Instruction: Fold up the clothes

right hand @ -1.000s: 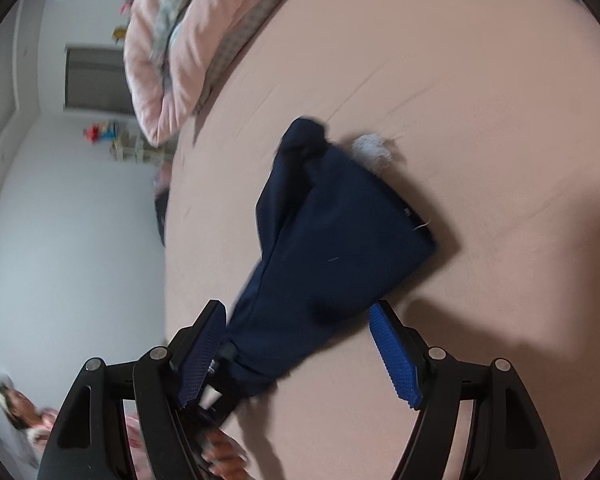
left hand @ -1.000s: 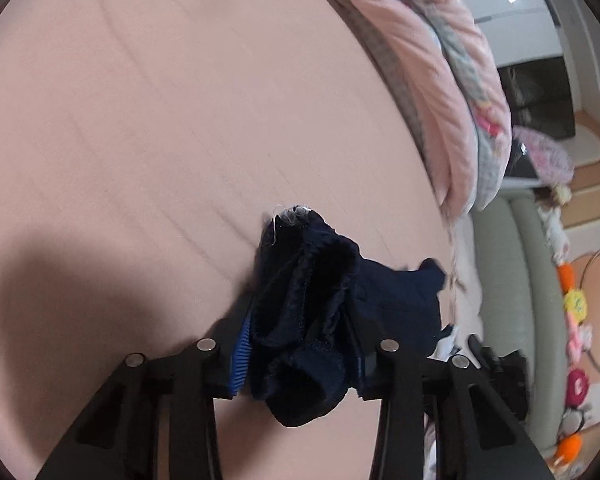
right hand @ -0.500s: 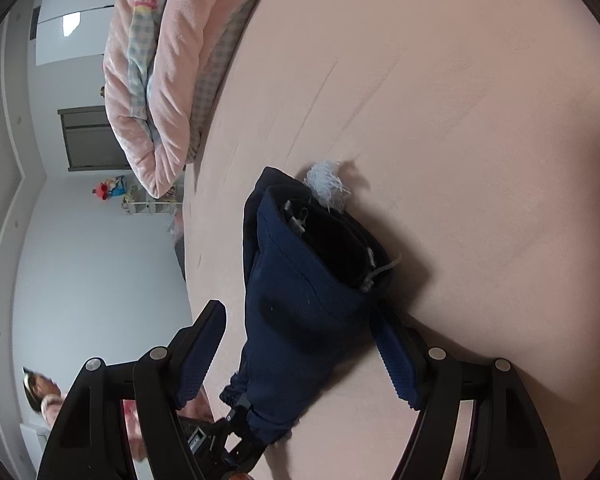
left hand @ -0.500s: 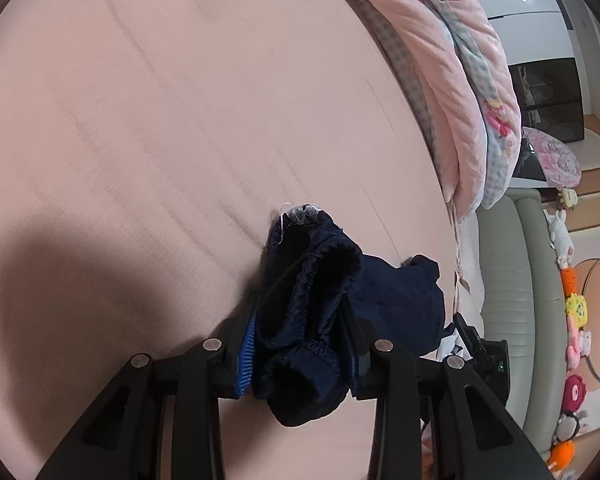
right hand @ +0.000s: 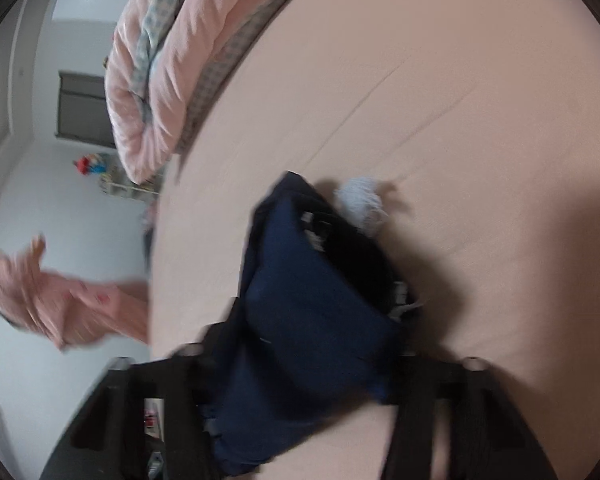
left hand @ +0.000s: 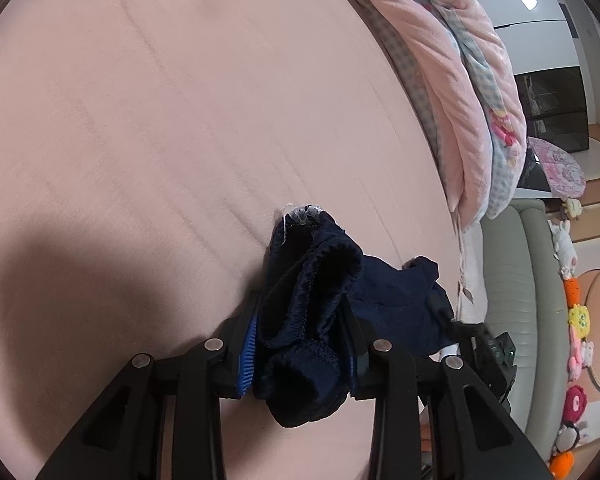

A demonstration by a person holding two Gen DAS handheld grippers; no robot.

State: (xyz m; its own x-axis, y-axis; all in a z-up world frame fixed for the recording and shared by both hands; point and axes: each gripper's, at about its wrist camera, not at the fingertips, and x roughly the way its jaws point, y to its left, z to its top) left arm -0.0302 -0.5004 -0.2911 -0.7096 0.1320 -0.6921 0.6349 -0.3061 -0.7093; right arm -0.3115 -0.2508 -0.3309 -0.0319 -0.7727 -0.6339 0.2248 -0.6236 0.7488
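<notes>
A dark navy garment (left hand: 396, 300) lies bunched on the pink bed sheet (left hand: 140, 120). My left gripper (left hand: 300, 340) is shut on its thick ribbed waistband, which bulges up between the blue pads (left hand: 247, 344). A white tuft (left hand: 304, 213) sticks out at the garment's far end. In the blurred right wrist view the same navy garment (right hand: 312, 312) fills the gap of my right gripper (right hand: 312, 344), whose jaws stand wide apart around the cloth. The white tuft (right hand: 360, 204) lies just beyond it. The right gripper's black body (left hand: 488, 344) shows at the garment's right end.
A rolled pink quilt (left hand: 440, 60) lies along the bed's far edge, also the pink quilt (right hand: 160, 60) at upper left. A grey-green sofa (left hand: 512, 280) with soft toys (left hand: 576, 320) stands beside the bed. A person's pink sleeve (right hand: 60, 300) is at the left.
The right gripper has pushed in over the garment, which now fills its gap; its view is blurred and a pink sleeve has come in. The left gripper keeps its hold.
</notes>
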